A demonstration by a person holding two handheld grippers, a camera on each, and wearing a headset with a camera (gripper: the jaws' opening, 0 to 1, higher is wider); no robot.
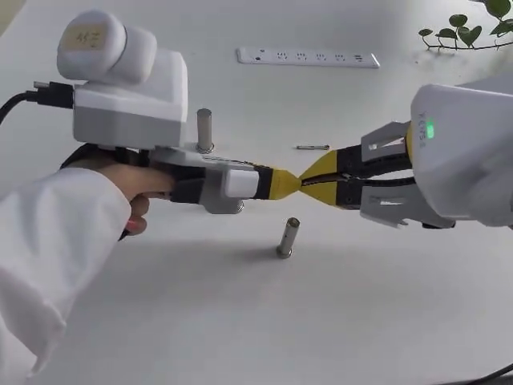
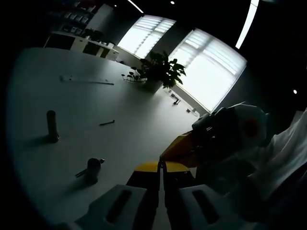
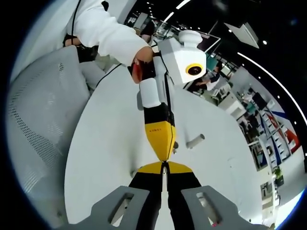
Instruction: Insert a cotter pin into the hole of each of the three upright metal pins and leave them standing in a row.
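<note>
right now the left gripper (image 1: 295,183) and the right gripper (image 1: 309,181) touch tip to tip above the table (image 1: 240,321), both with jaws pressed together. one metal pin (image 1: 204,130) stands up behind them. a second metal pin (image 1: 288,237) leans in front. a cotter pin (image 1: 312,147) lies flat nearby.

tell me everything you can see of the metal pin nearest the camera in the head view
The near metal pin is a short grey cylinder, steel by its look, with a wider foot. It stands free on the white table. In the left gripper view a thin cotter pin seems to pass through its top, ends sticking out either side.
</note>
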